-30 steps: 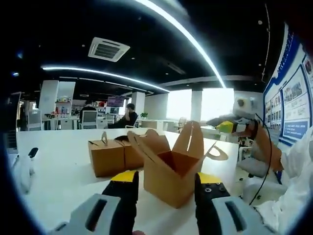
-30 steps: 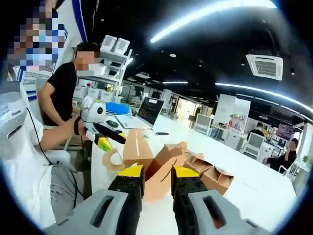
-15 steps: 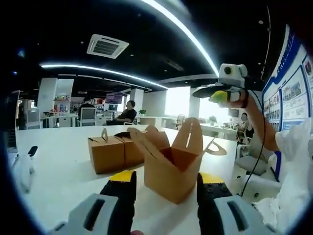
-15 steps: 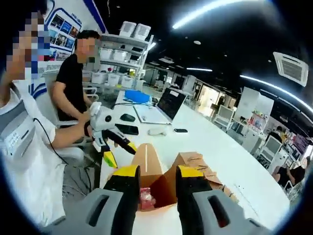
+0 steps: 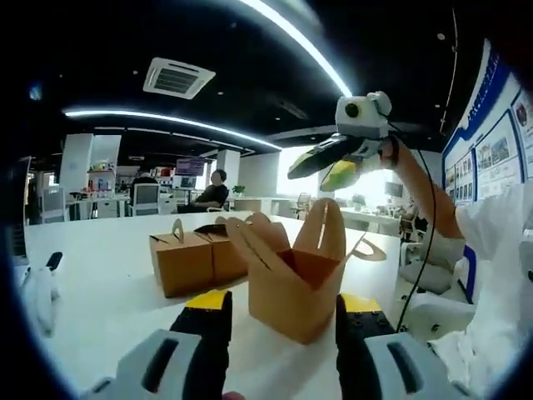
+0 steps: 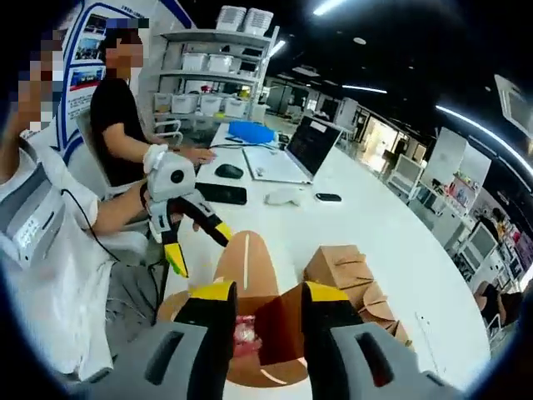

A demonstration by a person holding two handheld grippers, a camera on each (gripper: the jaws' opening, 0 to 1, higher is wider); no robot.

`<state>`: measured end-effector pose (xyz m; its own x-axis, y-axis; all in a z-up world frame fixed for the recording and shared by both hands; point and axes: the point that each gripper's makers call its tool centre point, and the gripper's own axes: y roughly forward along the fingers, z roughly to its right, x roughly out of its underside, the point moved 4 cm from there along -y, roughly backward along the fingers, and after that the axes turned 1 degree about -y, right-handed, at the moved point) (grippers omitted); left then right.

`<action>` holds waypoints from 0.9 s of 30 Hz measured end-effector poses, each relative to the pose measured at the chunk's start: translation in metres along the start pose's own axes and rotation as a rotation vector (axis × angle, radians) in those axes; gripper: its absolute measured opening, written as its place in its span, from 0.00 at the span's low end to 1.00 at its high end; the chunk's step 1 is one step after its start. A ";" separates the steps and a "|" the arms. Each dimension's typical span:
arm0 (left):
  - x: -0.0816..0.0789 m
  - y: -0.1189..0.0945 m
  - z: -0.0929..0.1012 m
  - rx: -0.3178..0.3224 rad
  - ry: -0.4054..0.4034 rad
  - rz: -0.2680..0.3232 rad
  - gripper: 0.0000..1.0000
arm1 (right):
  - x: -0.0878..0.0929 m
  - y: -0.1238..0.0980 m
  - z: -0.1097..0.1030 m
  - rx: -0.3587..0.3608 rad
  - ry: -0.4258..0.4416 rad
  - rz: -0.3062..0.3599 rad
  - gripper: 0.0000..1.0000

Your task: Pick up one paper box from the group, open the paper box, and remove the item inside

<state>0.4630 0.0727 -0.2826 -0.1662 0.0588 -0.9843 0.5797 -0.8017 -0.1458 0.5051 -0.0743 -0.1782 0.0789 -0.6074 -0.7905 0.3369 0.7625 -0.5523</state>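
Right gripper (image 6: 261,293) rises at the bottom centre of the right gripper view, jaws apart and empty, above the open paper box (image 6: 268,329), where a pink item (image 6: 246,332) lies in the lower middle. Left gripper (image 5: 281,305) sits at the bottom of the left gripper view, jaws spread on either side of that box (image 5: 293,271), not touching it. Closed boxes (image 5: 196,260) stand left of centre on the white table (image 5: 100,300).

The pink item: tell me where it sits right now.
In the right gripper view the pink item lies inside the open paper box, low in the picture, just behind the right gripper, with the closed boxes off to the right.
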 end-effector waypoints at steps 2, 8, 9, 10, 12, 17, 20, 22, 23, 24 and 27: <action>0.000 -0.001 0.000 -0.003 -0.004 0.002 0.51 | 0.001 0.001 0.001 -0.004 0.010 -0.001 0.32; 0.004 -0.001 0.004 0.017 -0.001 -0.002 0.51 | 0.006 0.002 0.000 -0.030 0.004 -0.066 0.32; 0.004 0.000 0.003 0.018 -0.002 -0.002 0.51 | 0.007 0.003 0.001 -0.036 -0.002 -0.079 0.33; 0.005 0.000 0.001 0.019 -0.005 -0.003 0.51 | 0.007 0.005 0.002 -0.038 -0.008 -0.090 0.33; 0.007 0.002 0.000 0.020 -0.008 -0.005 0.51 | 0.008 0.009 0.002 -0.054 -0.019 -0.122 0.33; 0.014 0.010 0.003 0.030 0.004 -0.027 0.52 | 0.022 0.020 -0.004 -0.156 -0.051 -0.247 0.34; 0.015 0.013 0.005 0.033 0.015 -0.025 0.52 | 0.031 0.026 -0.008 -0.188 -0.085 -0.317 0.34; 0.015 0.016 0.007 0.040 0.020 -0.024 0.52 | 0.037 0.032 -0.011 -0.222 -0.093 -0.361 0.34; 0.015 0.017 0.008 0.044 0.027 -0.026 0.53 | 0.038 0.034 -0.011 -0.227 -0.100 -0.370 0.34; 0.015 0.019 0.009 0.047 0.030 -0.028 0.53 | 0.039 0.036 -0.011 -0.234 -0.108 -0.376 0.34; 0.017 0.022 0.012 0.054 0.039 -0.038 0.53 | 0.045 0.041 -0.012 -0.260 -0.111 -0.408 0.34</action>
<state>0.4637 0.0492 -0.3011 -0.1552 0.1123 -0.9815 0.5291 -0.8295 -0.1786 0.5114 -0.0679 -0.2391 0.0935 -0.8773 -0.4708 0.1175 0.4793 -0.8698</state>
